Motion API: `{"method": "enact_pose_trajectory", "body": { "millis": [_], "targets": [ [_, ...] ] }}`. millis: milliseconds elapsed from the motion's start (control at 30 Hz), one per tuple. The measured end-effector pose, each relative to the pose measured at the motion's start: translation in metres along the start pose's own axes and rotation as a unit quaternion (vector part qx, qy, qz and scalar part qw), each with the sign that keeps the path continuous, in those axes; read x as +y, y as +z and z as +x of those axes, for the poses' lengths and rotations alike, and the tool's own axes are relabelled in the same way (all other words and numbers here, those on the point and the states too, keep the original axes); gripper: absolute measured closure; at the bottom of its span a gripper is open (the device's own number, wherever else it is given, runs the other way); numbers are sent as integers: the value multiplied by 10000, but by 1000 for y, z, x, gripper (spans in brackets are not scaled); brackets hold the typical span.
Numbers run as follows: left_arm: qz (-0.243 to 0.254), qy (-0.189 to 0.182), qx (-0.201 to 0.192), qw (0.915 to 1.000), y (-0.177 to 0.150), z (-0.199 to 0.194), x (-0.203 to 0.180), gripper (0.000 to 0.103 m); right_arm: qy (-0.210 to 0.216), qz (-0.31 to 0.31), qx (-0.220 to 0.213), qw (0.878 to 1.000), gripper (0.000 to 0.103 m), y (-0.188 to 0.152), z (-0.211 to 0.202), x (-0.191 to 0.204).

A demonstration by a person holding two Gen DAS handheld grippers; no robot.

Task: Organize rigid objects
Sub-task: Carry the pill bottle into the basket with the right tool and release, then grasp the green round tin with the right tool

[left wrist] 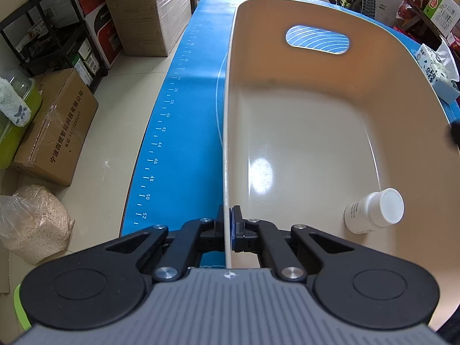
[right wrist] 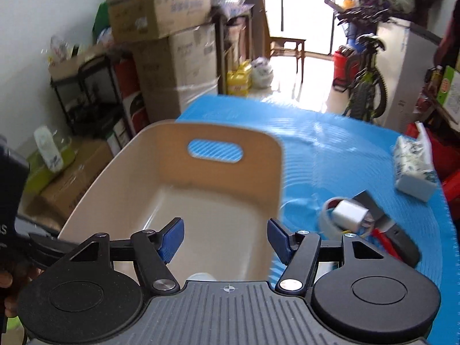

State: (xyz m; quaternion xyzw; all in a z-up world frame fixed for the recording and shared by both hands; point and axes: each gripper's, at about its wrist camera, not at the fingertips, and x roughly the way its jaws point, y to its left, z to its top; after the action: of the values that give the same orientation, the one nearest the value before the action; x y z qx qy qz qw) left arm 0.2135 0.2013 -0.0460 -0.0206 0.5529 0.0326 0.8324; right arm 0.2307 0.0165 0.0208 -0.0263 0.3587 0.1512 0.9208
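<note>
A beige plastic basket [left wrist: 302, 132] stands on the blue mat [left wrist: 187, 109]. My left gripper [left wrist: 228, 230] is shut on the basket's left wall near its front end. A white pill bottle [left wrist: 373, 211] lies on its side inside the basket at the front right. In the right wrist view the basket [right wrist: 201, 184] is ahead, and my right gripper [right wrist: 225, 238] is open and empty above its near end. A small pile lies on the mat to the right: a tape roll [right wrist: 327, 218], a white charger [right wrist: 349, 212] and a dark object [right wrist: 402, 241].
A tissue pack [right wrist: 414, 169] lies on the mat's right side, also in the left wrist view [left wrist: 437, 69]. Cardboard boxes [left wrist: 54, 132], a black shelf [left wrist: 57, 28] and a bag [left wrist: 31, 224] are on the floor left of the table. A bicycle [right wrist: 365, 86] stands at the back.
</note>
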Motion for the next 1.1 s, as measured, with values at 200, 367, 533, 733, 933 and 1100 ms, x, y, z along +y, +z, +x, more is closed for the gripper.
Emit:
{"method": "enact_pose_trajectory", "body": {
  "millis": [200,367,533,733,933,1100],
  "targets": [
    [-22,-1,5,10000,0,-1,-1,99,-595,377,-201,9973,32,-2,-13,-63],
    [-15,2,4,10000,0,-1,-1,99,-853,516,21,9950,32,-20,4,-102],
    [-17,4,5,10000,0,0,-1,99,-912,576,326,9936,32,-45,28,-114],
    [-13,9,4,10000,0,0,-1,99,-843,455,568,9938,34,-62,46,-109],
    [-16,7,4,10000,0,0,-1,99,-741,363,736,9939,54,-67,58,-99],
    [-11,11,3,10000,0,0,-1,99,-696,403,736,9940,66,-68,61,-96]
  ]
}}
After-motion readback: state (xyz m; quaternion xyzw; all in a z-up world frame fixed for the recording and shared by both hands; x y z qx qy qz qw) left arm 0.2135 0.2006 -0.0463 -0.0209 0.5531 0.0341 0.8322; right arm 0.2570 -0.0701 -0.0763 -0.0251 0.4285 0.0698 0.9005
